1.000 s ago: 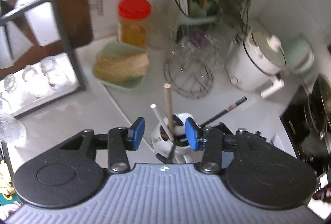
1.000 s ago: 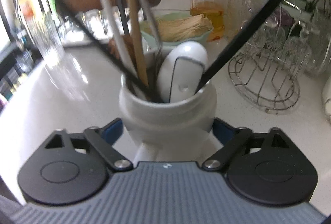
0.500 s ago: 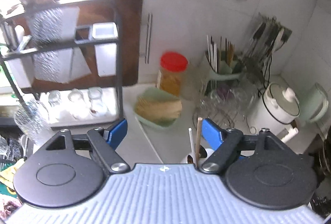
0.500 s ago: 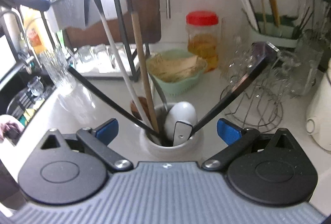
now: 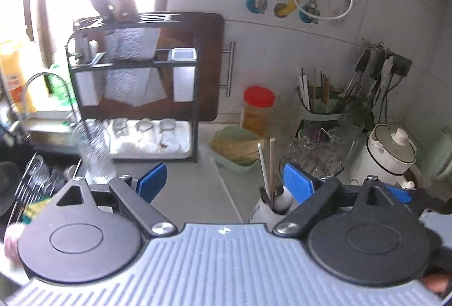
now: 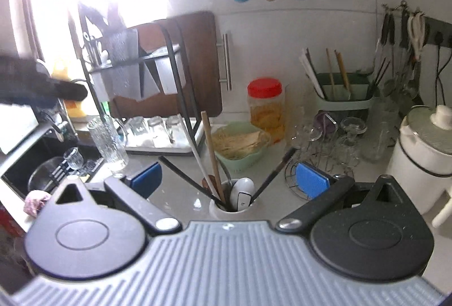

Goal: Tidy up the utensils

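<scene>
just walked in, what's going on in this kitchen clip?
A person is tidying utensils with a hand-held gripper in each hand. The white utensil crock stands on the grey counter, holding chopsticks, a wooden stick and a white spoon. Neither gripper holds anything: the left hand-held gripper has jaws opening over bare counter, the crock just off its right pad, and the right hand-held gripper is open above the crock.

A pale grey kitchen countertop [image 6: 285, 204] is carrying a white ceramic utensil crock [image 6: 226, 210] sitting just below the right jaws' gap. Beyond the jaws, a mint-green plastic basket [image 6: 245, 162], a red-lidded clear jar [image 6: 266, 105], a round wire rack [image 6: 291, 182] and a white enamel pot [image 6: 423, 164] are resting on it.
</scene>
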`<state>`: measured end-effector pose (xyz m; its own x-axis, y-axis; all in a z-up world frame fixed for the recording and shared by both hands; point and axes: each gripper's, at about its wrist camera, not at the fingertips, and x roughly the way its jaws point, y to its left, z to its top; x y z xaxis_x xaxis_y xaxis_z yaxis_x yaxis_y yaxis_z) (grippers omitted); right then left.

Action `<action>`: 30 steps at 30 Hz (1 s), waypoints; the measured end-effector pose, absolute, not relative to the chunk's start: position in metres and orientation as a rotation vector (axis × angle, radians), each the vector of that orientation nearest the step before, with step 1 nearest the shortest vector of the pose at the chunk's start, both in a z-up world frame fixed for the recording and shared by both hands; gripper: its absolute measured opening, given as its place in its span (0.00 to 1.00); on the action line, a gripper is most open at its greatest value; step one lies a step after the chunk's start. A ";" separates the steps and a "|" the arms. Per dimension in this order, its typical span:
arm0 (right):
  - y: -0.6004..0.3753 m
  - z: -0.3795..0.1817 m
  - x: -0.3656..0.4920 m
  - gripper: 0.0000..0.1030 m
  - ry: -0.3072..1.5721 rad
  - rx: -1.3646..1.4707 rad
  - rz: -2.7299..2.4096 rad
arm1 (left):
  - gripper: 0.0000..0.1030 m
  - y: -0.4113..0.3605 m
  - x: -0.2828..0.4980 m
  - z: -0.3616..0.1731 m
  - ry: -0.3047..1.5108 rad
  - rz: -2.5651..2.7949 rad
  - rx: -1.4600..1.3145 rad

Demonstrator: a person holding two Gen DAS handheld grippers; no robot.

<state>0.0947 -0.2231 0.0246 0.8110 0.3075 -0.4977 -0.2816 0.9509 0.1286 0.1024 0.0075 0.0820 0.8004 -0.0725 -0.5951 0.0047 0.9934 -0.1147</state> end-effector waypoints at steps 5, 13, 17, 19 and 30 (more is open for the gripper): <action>-0.240 0.037 0.062 1.00 0.520 0.039 0.348 | 0.90 -0.014 0.057 0.080 0.641 0.017 -0.112; -0.253 0.045 0.015 1.00 0.504 0.043 0.382 | 0.91 -0.035 0.000 0.073 0.639 0.067 -0.117; -0.256 0.043 -0.004 1.00 0.507 0.054 0.380 | 0.91 -0.042 -0.023 0.067 0.637 0.073 -0.119; -0.258 0.041 -0.012 1.00 0.507 0.058 0.378 | 0.91 -0.044 -0.032 0.063 0.637 0.075 -0.117; -0.259 0.027 -0.039 1.00 0.511 0.059 0.368 | 0.91 -0.045 -0.064 0.047 0.640 0.084 -0.111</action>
